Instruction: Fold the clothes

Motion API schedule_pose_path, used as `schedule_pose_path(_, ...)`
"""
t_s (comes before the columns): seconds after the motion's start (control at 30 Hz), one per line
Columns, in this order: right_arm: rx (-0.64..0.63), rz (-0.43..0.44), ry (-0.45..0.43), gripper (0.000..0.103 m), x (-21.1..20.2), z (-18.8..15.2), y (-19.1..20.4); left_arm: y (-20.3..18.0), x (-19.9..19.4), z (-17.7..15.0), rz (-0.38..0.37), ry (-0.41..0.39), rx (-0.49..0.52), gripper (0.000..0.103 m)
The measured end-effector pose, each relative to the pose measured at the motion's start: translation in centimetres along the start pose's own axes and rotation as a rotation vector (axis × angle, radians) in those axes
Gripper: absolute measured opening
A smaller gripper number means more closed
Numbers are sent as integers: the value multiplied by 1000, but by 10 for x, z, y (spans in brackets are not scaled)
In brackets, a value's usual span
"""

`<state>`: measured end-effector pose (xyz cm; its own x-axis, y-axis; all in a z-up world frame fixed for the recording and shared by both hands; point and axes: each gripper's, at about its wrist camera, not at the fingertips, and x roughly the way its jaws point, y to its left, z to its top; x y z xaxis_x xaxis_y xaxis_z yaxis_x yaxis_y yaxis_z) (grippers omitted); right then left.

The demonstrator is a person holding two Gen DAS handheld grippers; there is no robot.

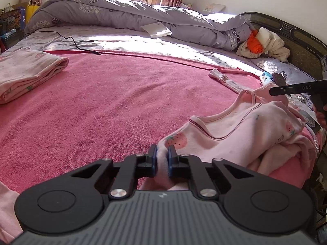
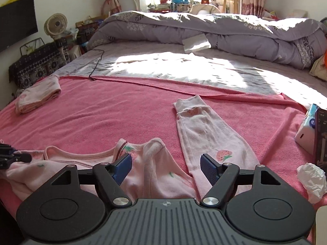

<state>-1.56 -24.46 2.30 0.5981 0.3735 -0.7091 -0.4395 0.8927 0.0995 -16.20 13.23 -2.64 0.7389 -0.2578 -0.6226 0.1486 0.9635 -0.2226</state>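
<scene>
A pale pink strawberry-print top [image 1: 241, 134] lies crumpled at the near right of the pink towel [image 1: 114, 102]. My left gripper [image 1: 162, 153] is shut on the top's edge, with fabric pinched between its blue pads. In the right wrist view the same top [image 2: 98, 163] lies at the near edge, and my right gripper [image 2: 165, 163] is open just above it, holding nothing. Matching strawberry pants [image 2: 206, 134] lie flat to the right of the top. The right gripper [image 1: 286, 90] also shows at the far right of the left wrist view.
A folded pink garment [image 1: 26, 73] lies at the towel's far left and also shows in the right wrist view [image 2: 38, 96]. A rolled grey duvet [image 2: 204, 28] and a black cable [image 2: 96, 65] lie beyond. A tissue pack [image 2: 306, 130] and crumpled tissue [image 2: 312, 179] sit right.
</scene>
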Motion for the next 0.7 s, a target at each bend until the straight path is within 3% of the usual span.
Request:
schedule_pose_path(0.07,23,-3,92,65,26,6,0,3,-1,1,6,-7,-12,9)
schedule_pose_path(0.1,22,-18,125,42,35,4,3,3,-1,1,15,-12,-16,9)
schedule_pose_path(0.13,20,-31,151,26,43,1,6,4,-2,3,29,-21,-16,8)
schedule_pose_path(0.17,9,-40,133,24,41,-3,11,3,-4,5,50,-36,-1,8)
schedule_pose_path(0.3,-117,-45,-9,25,5,-7,27,-2,-11,11,95,-77,31,7)
schedule_pose_path(0.4,-258,14,-16,40,-27,-11,37,-2,-15,12,94,-89,31,7)
schedule_pose_path(0.47,-364,59,9,43,-40,-24,52,0,-17,10,94,-90,20,7)
schedule_pose_path(0.57,-506,156,22,60,-51,-46,72,3,-16,8,96,-81,3,7)
schedule_pose_path(0.6,-521,170,-12,61,-55,-49,74,4,-15,6,99,-75,0,7)
schedule_pose_path(0.7,-377,199,-60,61,-54,-37,57,9,-14,3,106,-56,-10,7)
